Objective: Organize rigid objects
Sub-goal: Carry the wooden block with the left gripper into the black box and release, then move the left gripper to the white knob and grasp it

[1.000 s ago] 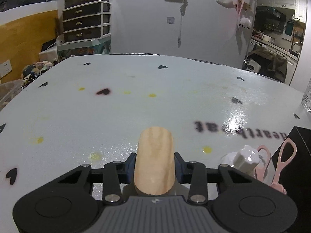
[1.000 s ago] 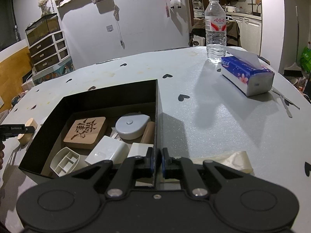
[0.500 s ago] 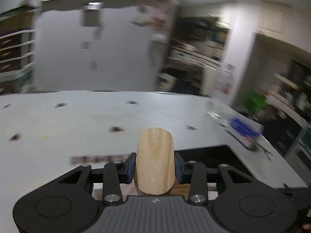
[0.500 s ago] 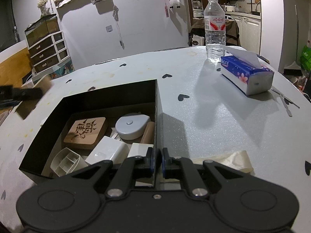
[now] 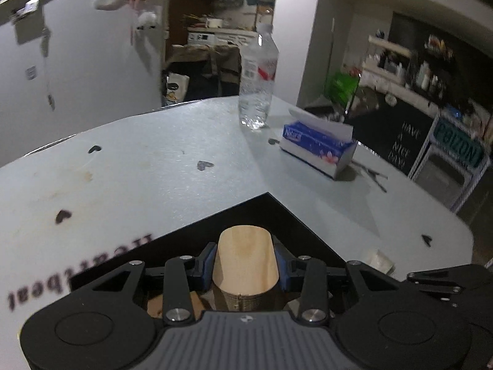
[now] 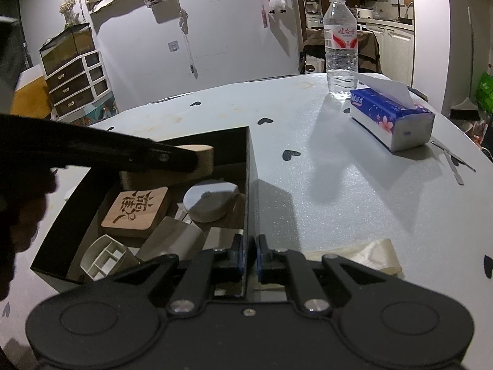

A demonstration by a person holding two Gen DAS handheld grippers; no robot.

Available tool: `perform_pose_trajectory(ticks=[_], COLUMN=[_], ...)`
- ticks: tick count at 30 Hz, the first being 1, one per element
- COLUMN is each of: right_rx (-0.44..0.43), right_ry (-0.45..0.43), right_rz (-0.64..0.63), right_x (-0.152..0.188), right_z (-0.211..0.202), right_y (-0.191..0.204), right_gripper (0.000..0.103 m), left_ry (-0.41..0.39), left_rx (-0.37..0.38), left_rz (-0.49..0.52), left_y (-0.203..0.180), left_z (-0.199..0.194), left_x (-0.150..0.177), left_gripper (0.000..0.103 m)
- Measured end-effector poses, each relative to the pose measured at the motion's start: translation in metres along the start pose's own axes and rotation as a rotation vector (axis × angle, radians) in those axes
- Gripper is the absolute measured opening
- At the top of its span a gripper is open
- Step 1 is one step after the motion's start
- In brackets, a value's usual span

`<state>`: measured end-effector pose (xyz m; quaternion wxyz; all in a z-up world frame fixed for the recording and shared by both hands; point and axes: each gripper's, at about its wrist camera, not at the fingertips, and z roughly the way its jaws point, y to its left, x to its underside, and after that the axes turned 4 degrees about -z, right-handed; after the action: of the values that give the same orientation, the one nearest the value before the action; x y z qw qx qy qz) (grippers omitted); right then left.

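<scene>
Item 1: my left gripper point(image 5: 245, 265), clamped on a rounded wooden block point(image 5: 245, 263); blue pads press its two sides. From my right wrist camera the same block point(image 6: 201, 154) hangs above the open black box point(image 6: 248, 166), over its far half, not touching the contents.

Item 2: my right gripper point(image 6: 249, 254), fingers pinched together on the right-hand wall of the black box at its near corner, one finger inside, one outside.

Item 3: black box, open top, standing on the pale table point(image 6: 339, 191) printed with small dark hearts. Contents as I read them:
- square wooden coaster point(image 6: 135, 211) with a carved character, lying flat, left of centre;
- round white tape measure point(image 6: 211, 200), just right of the coaster, near the right wall;
- white divided tray point(image 6: 106, 257), tilted, at the near left corner;
- white flat blocks point(image 6: 172, 240) between tray and gripper, partly in shadow; I cannot tell their kind.

Item 4: clear water bottle point(image 6: 341, 46), upright, far side of table.

Item 5: blue tissue pack point(image 6: 391, 117), just beside the bottle, a sheet sticking up.

Item 6: thin metal tools point(image 6: 453, 160), right table edge, near the tissue pack.

Item 7: crumpled cream tape or film point(image 6: 369, 252), on the table just right of my right gripper.
</scene>
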<state>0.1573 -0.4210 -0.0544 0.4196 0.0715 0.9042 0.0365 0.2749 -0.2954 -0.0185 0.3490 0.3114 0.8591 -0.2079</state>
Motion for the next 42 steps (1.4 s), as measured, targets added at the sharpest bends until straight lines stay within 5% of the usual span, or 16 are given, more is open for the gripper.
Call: perform_pose_trajectory(ticks=[12, 17, 23, 42], right_rx=[-0.010, -0.012, -0.015, -0.012], right_ry=[-0.002, -0.002, -0.005, -0.007], right_rz=[0.008, 0.010, 0.015, 0.024], right_x=[0.000, 0.000, 0.001, 0.001], right_z=[0.000, 0.000, 0.000, 0.001], right_y=[-0.002, -0.002, -0.002, -0.004], right_gripper=[0.009, 0.009, 0.010, 0.010], left_ry=[0.059, 0.037, 0.018, -0.066], left_rx=[0.001, -0.014, -0.022, -0.043], left_rz=[0.091, 0.059, 0.048, 0.051], left_y=[-0.011, -0.005, -0.001, -0.011], left_z=[0.037, 0.026, -0.001, -0.073], left_x=[-0.011, -0.011, -0.006, 0.029], left_gripper=[0.041, 0.079, 0.101, 0.103])
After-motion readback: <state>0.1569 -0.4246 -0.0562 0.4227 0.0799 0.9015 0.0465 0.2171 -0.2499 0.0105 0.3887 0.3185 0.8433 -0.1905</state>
